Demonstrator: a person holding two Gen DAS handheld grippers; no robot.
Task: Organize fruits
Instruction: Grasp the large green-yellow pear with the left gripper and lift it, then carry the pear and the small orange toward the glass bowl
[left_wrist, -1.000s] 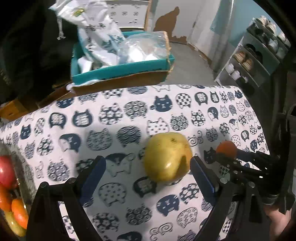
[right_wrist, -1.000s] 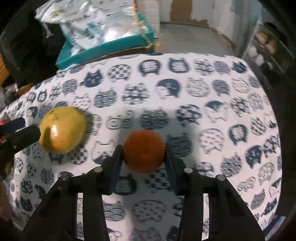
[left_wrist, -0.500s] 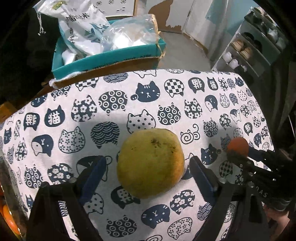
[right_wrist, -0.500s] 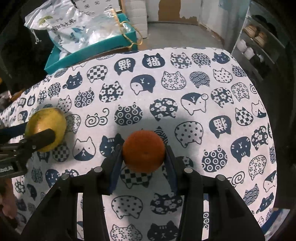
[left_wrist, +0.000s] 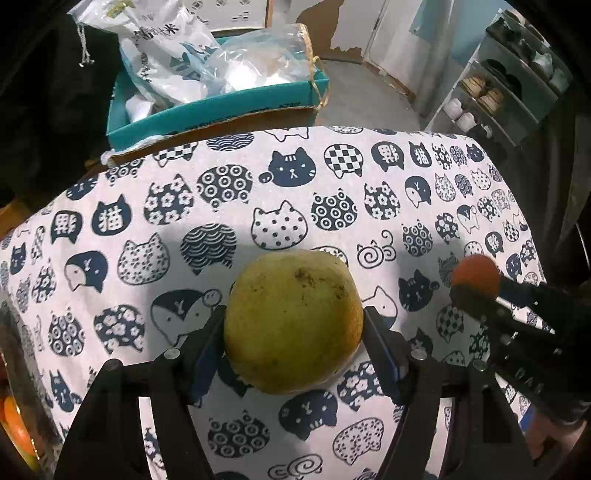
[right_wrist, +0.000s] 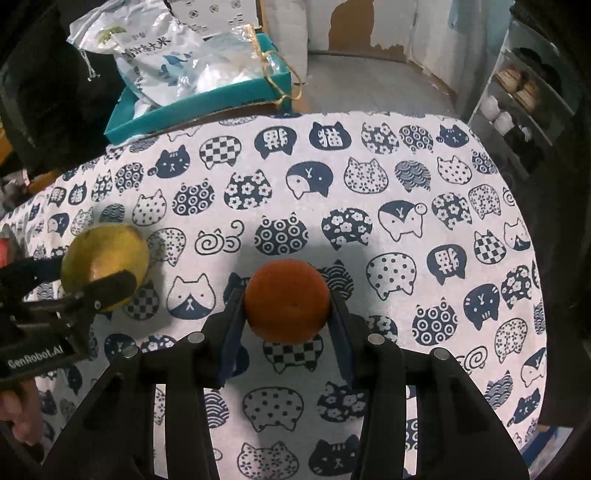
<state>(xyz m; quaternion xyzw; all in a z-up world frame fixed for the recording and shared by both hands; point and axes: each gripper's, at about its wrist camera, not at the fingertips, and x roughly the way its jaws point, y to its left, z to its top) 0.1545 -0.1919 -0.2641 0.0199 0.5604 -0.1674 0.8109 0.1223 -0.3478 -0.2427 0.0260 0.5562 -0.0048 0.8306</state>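
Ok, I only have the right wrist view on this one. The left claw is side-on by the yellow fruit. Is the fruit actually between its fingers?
Observer: Yes. In the left wrist view the yellow-green fruit sits between both pads of the left claw. Its jaws are closing, and the pads look to meet the fruit's sides.
Operator: Is it off the table?
Observer: It seems not. From that view its underside looks to rest on the cat-print cloth.
Operator: Is there anywhere to put it?
Observer: At that view's lower left edge some orange fruit shows, apparently behind a clear container wall.
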